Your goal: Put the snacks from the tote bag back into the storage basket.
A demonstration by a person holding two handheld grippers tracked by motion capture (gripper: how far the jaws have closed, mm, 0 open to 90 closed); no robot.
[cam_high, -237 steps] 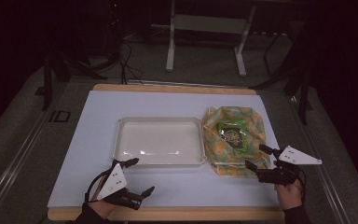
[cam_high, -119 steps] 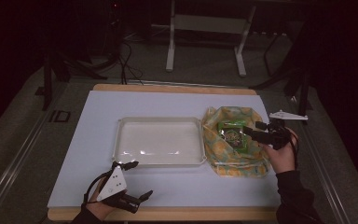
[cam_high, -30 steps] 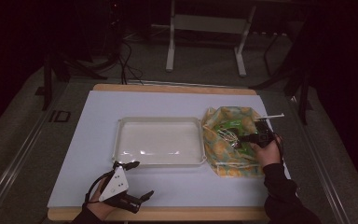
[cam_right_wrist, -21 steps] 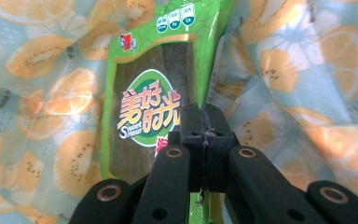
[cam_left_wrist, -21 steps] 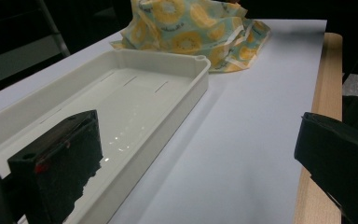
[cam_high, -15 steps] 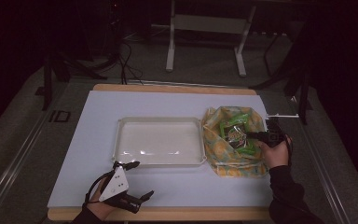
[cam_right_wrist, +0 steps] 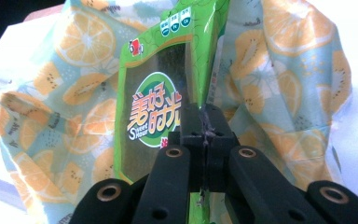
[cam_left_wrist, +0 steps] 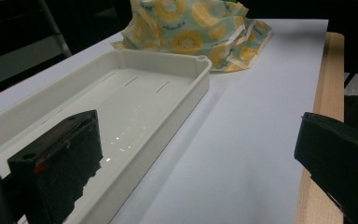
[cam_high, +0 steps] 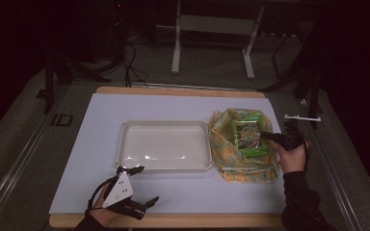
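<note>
A wooden table (cam_high: 173, 90) is seen from above, most of its top covered by a white sheet (cam_high: 101, 144). At the centre of the sheet lies a shallow white tray (cam_high: 166, 146), its long axis running left to right across the table; its near rim (cam_left_wrist: 177, 107) is also seen in the left gripper view. Just beside the tray's right end, a crumpled cloth bag (cam_high: 231, 159) printed with orange slices is spread on the sheet, its folds touching the tray's corner. Over the bag a green snack packet (cam_high: 249, 136) is held, its long axis running roughly from the near side to the far side of the table and its printed face turned upward. In the right gripper view the packet (cam_right_wrist: 161, 93) stands lengthwise away from the jaws, its label upright. The right gripper (cam_high: 270, 136) is clenched on the packet's edge, jaws pressed together with the foil pinched between them. The left gripper (cam_high: 142, 187) rests near the front left edge of the table, well apart from the bag; its jaws are spread wide with nothing between them.
</note>
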